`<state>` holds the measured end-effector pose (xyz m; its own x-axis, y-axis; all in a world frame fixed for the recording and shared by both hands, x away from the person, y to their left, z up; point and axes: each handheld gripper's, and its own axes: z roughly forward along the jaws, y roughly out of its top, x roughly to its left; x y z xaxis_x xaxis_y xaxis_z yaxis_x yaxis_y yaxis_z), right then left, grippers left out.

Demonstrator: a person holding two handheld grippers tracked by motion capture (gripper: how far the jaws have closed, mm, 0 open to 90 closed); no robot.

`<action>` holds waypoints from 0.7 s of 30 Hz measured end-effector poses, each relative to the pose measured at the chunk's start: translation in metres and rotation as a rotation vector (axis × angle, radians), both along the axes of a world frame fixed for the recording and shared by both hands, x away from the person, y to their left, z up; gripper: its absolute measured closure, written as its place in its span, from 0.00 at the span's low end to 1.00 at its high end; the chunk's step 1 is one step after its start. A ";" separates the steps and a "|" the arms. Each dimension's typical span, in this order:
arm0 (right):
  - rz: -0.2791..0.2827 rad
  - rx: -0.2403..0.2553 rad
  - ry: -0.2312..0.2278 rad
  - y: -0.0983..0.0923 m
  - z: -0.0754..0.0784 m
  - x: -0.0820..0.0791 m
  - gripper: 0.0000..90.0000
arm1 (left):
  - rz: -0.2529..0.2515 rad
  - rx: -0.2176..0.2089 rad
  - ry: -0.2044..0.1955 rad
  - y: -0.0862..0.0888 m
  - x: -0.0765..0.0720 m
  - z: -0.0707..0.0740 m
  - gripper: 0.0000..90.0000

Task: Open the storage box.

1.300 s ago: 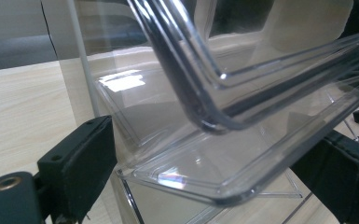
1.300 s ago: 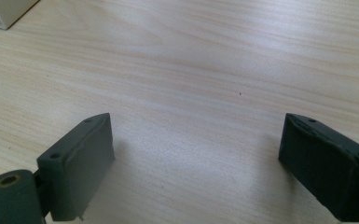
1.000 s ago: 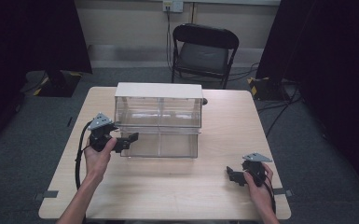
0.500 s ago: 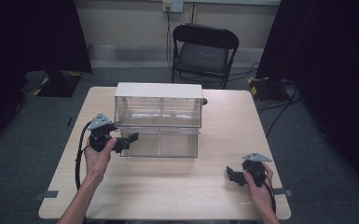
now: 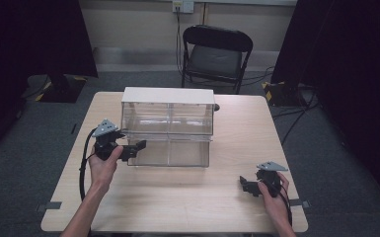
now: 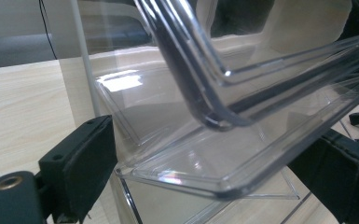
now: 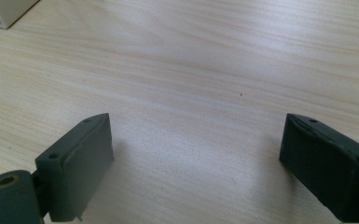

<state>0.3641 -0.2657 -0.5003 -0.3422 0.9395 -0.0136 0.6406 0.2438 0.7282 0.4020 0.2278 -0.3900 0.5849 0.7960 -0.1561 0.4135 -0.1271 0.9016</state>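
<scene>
Left hand [image 5: 102, 160]: comes up from the bottom edge at the left side of the wooden table [image 5: 187, 207], holding its tool.

Left gripper [image 5: 137, 146]: right up against the left front corner of the clear drawer box [image 5: 168, 126]. In the left gripper view the jaws are spread wide, with the lip of the pulled-out clear drawer [image 6: 224, 154] sitting between them — can't tell if either pad actually touches the plastic.

Drawer box: sits middle of the table, toward the far side, white top, see-through walls; the lower drawer sticks out toward the person.

Chair [image 5: 216, 57]: black folding one, behind the table on the floor.

Right hand [image 5: 271, 197]: near the front right corner of the table, well apart from the box.

Right gripper [image 5: 247, 186]: low over bare wood, jaws wide apart — nothing between them.
</scene>
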 end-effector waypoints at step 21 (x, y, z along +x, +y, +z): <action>0.001 0.000 0.000 0.000 0.000 0.000 0.10 | -0.002 0.001 0.001 0.000 0.000 0.000 0.10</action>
